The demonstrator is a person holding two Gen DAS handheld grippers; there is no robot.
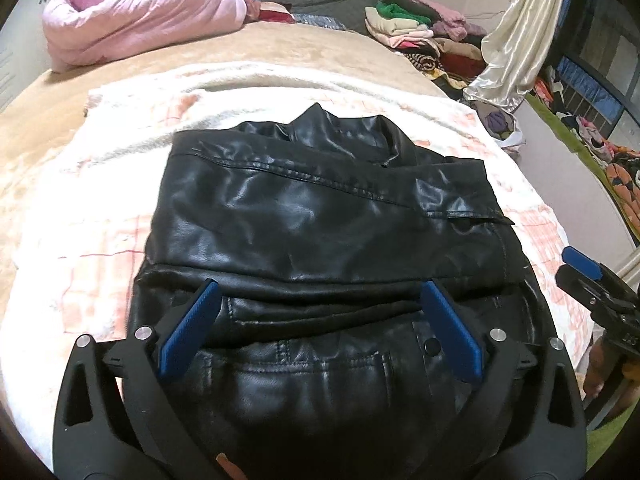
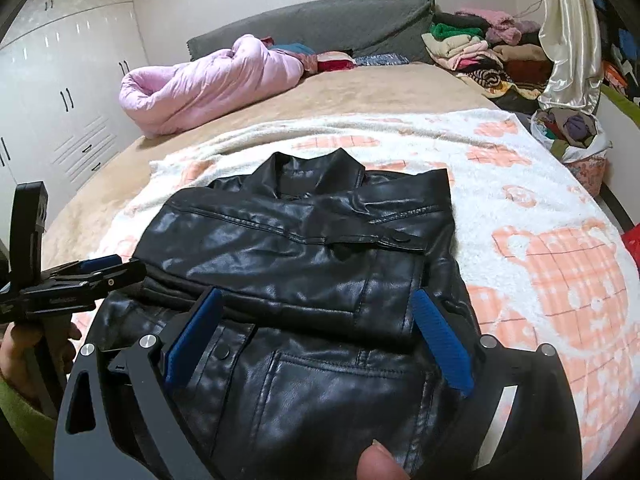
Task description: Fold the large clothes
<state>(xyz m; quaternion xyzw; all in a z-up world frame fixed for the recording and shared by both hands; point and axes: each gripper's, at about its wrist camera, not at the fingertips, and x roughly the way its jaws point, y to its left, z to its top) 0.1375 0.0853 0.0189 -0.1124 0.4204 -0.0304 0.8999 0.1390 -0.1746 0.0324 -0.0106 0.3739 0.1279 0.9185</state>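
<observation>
Fingers of the left gripper (image 1: 316, 320) and right gripper (image 2: 320, 332) stand wide apart, empty, above the folded black leather jacket (image 1: 320, 208) on the patterned blanket (image 2: 540, 248); heavy, slick, springy, best pinched at near hem corners.

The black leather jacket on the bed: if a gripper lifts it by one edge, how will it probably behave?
The black leather jacket looks thick and glossy, so it may slip between smooth pads. Its folded layers hold soft creases, so it would probably sag and unfold rather than stay flat. It seems fairly heavy for its size. The fluffy blanket beneath may drag on it when pushed.
</observation>
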